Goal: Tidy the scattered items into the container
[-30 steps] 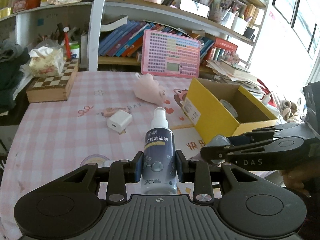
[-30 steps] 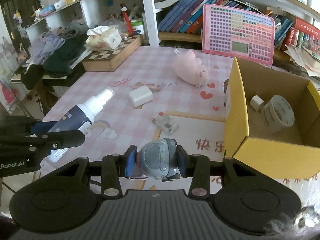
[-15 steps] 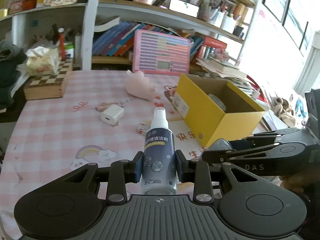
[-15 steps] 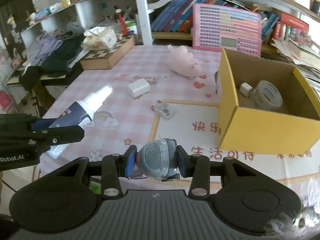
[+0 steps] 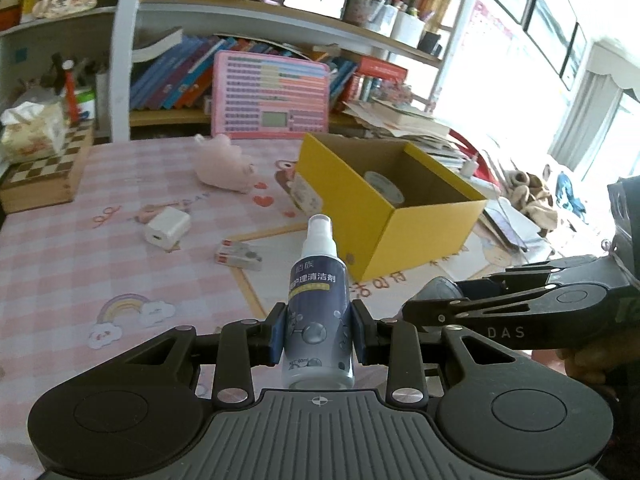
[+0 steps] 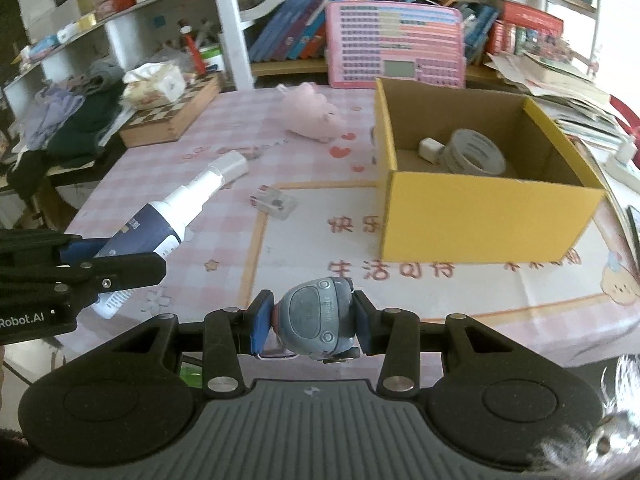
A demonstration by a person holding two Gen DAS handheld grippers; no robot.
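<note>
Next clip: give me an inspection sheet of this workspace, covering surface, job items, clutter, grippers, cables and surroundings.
Surface: table under a pink checked cloth.
Job's things: yellow box holds a tape roll and a small white block. Loose on the cloth: pink plush pig, white charger, small packet.
Clutter: chessboard box with a tissue pack on it.
Grippers: left gripper shut on a spray bottle; right gripper shut on a round grey gadget.
Cables: nothing seen.
Surroundings: bookshelves, a pink keyboard toy, piled clothes.
</note>
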